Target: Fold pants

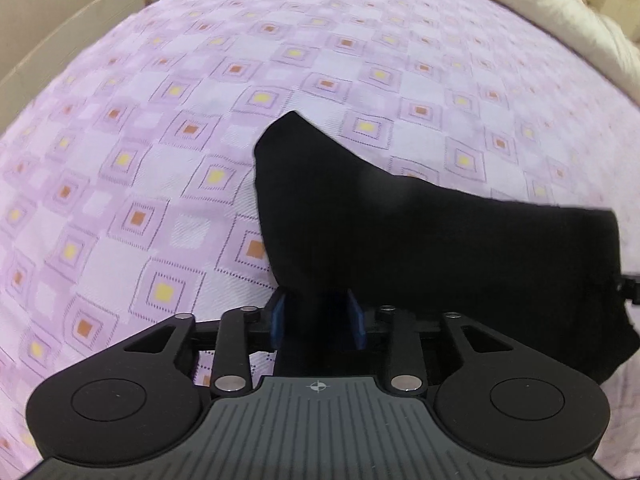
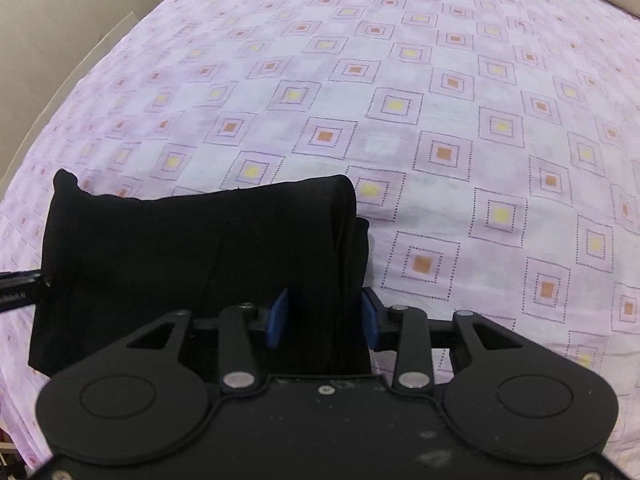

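The black pants (image 1: 420,240) are bunched into a thick folded bundle and held up above the bed between both grippers. My left gripper (image 1: 318,320) is shut on the bundle's left end; its blue pads (image 1: 278,320) press the cloth. My right gripper (image 2: 324,320) is shut on the right end of the pants (image 2: 180,256), where stacked fold edges show. The right gripper's tip peeks in at the right edge of the left wrist view (image 1: 630,286), and the left gripper's tip shows at the left edge of the right wrist view (image 2: 20,284).
A purple bedsheet (image 1: 160,140) with yellow and orange squares covers the bed below, also in the right wrist view (image 2: 440,120). A cream duvet (image 1: 560,12) lies bunched at the far right. A cardboard box (image 1: 60,20) stands past the bed's left edge.
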Demonstrator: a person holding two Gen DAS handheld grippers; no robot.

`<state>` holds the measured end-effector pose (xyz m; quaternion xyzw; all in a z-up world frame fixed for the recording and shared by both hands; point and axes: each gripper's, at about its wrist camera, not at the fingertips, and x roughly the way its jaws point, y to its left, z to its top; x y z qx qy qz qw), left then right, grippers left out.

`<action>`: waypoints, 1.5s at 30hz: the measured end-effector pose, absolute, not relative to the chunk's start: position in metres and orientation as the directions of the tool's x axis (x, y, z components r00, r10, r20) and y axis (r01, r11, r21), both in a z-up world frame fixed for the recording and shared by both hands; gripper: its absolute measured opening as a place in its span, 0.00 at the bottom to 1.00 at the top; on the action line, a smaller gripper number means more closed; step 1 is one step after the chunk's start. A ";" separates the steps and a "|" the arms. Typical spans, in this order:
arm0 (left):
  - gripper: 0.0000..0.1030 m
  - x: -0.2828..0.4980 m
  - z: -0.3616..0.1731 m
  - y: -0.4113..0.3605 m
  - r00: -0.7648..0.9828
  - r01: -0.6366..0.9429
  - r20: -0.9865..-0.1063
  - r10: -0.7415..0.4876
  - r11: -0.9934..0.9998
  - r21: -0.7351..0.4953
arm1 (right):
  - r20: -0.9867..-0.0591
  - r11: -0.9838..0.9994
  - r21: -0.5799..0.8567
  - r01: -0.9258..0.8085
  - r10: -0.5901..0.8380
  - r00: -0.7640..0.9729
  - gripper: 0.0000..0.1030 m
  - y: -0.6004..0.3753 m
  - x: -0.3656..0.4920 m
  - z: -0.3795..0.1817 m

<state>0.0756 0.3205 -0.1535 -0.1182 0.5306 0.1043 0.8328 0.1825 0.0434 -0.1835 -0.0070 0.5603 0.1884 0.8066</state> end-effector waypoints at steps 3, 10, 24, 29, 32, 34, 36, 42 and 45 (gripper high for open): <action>0.37 0.066 -0.154 0.340 0.443 -0.322 -0.897 -0.009 0.932 -0.168 | -0.906 0.935 0.212 -0.284 0.297 0.300 0.43 0.039 0.182 -0.186; 0.35 0.032 -0.115 0.333 0.523 -0.312 -0.846 0.100 0.947 -0.080 | -0.880 0.957 0.121 -0.262 0.225 0.418 0.49 0.032 0.168 -0.152; 0.36 0.000 -0.156 0.285 0.426 -0.091 -0.899 0.104 0.993 0.071 | -0.909 0.893 0.084 -0.441 0.251 0.334 0.00 0.052 0.100 -0.165; 0.34 -0.001 -0.131 0.302 0.455 -0.211 -0.881 0.126 0.977 0.031 | -0.889 0.887 0.085 -0.453 0.273 0.368 0.06 0.053 0.100 -0.142; 0.34 0.010 -0.114 0.304 0.515 -0.210 -0.844 0.146 0.977 0.041 | -0.845 0.879 0.093 -0.467 0.318 0.430 0.08 0.060 0.105 -0.126; 0.34 0.026 -0.113 0.305 0.523 -0.205 -0.839 0.149 0.978 0.046 | -0.833 0.880 0.096 -0.465 0.327 0.446 0.08 0.066 0.119 -0.121; 0.34 0.043 -0.117 0.307 0.525 -0.213 -0.837 0.150 0.976 0.042 | -0.830 0.885 0.083 -0.459 0.316 0.459 0.08 0.073 0.133 -0.122; 0.34 0.077 -0.133 0.313 0.502 -0.235 -0.846 0.179 0.970 0.066 | -0.870 0.898 0.021 -0.440 0.234 0.434 0.06 0.091 0.182 -0.146; 0.39 0.081 -0.150 0.321 0.473 -0.258 -0.862 0.180 0.964 0.060 | -0.891 0.905 0.022 -0.425 0.210 0.401 0.00 0.089 0.197 -0.164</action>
